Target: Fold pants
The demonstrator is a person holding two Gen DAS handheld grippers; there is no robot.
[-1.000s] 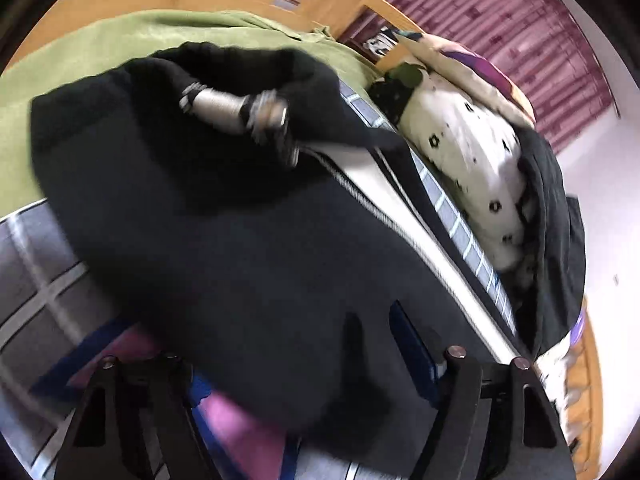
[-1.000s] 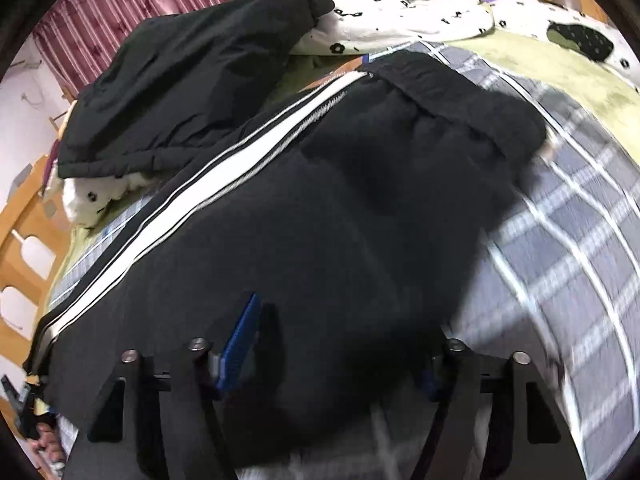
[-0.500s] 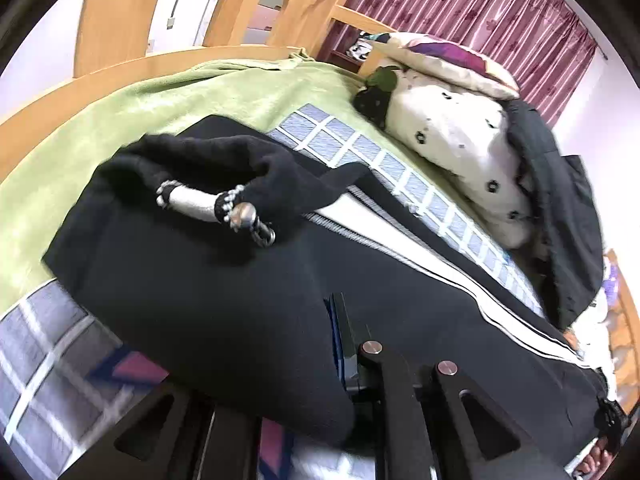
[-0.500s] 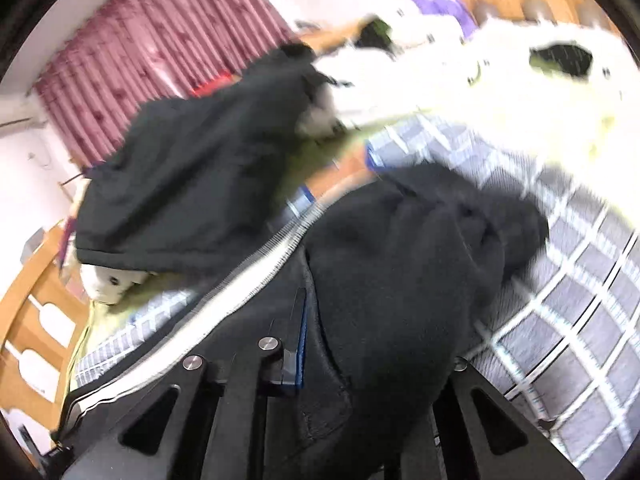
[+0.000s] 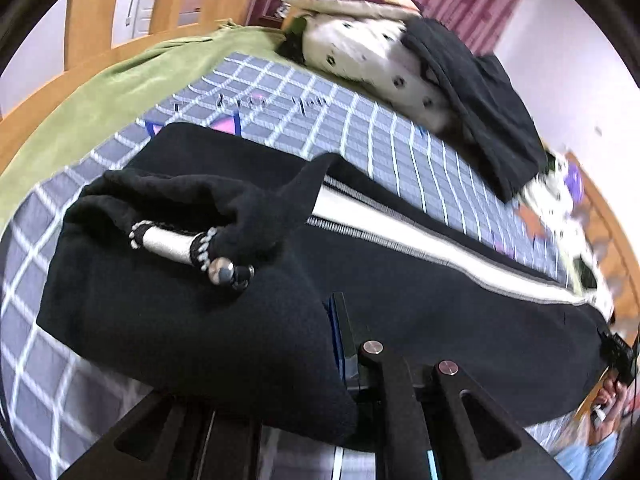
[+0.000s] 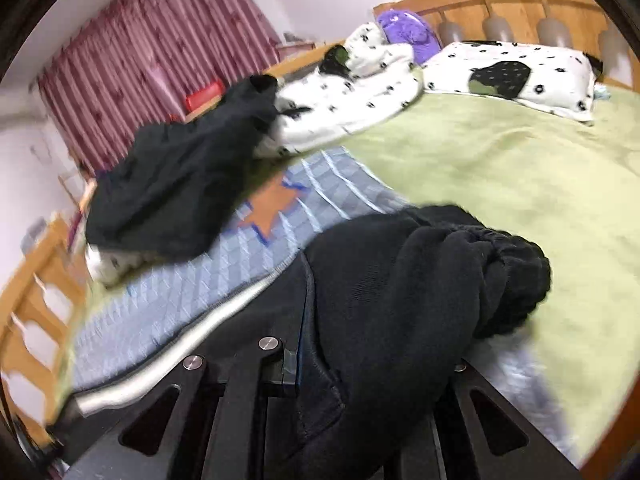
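The pants (image 5: 400, 288) are spread lengthwise on the bed (image 6: 500, 168), over a grey checked blanket (image 5: 360, 136), with the white side stripe (image 5: 420, 240) running along the far edge. A second ago both tools stood spread above the cloth; the jaws have since been closed, and black fabric is now pinched in each. The left tool (image 5: 340, 344) is pressed together on a fold of the waist end, beside the silver-tipped drawstring (image 5: 180, 242). The right tool (image 6: 296, 364) is clamped on cloth as well, and the gathered elastic edge (image 6: 504, 276) is bunched up and draped over it. Since the earlier views the held edge has been lifted off the blanket, and more of the checked blanket is exposed beyond the pants. This is judged to be the start of a fold, with the near edge being carried over toward the striped side. The fold is not yet laid down. A separate dark garment (image 6: 180, 184) and spotted bedding (image 6: 352, 96) lie well apart, near the far rail.
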